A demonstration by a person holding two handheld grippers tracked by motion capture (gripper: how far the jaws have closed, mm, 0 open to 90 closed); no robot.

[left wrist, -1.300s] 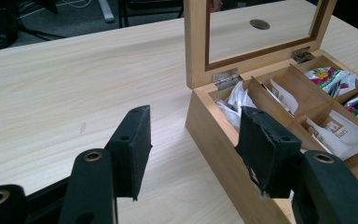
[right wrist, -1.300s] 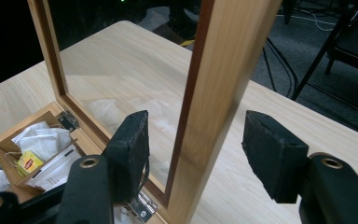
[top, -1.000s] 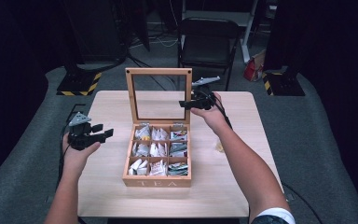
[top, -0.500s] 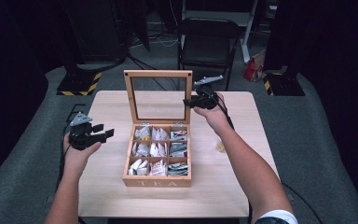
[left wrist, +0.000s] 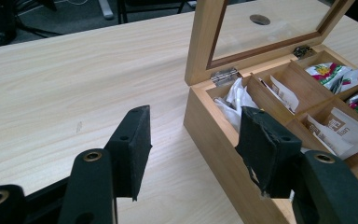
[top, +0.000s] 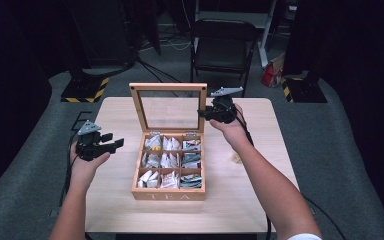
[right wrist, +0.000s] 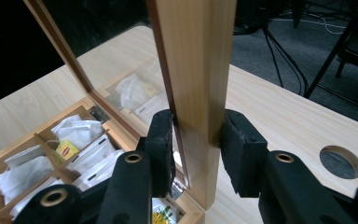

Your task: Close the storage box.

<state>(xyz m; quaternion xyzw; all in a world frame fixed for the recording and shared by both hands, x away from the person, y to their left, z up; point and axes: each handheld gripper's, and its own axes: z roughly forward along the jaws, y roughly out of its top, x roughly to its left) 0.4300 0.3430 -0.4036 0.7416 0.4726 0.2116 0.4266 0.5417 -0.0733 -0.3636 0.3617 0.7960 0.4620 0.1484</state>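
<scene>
My right fingers (right wrist: 196, 140) have just closed onto the upright lid (top: 169, 107) of the tea box (top: 167, 192) mid-desk, closing not yet begun; my left fingers (left wrist: 193, 149) wait apart beside the box.

Dim room, grey carpeted floor (top: 340, 150). Light wood table with rounded corners (top: 260, 200). Black folding metal chair (top: 222, 50) beyond the right gripper; yellow-black hazard-striped base (top: 82, 92) beyond the left gripper.
</scene>
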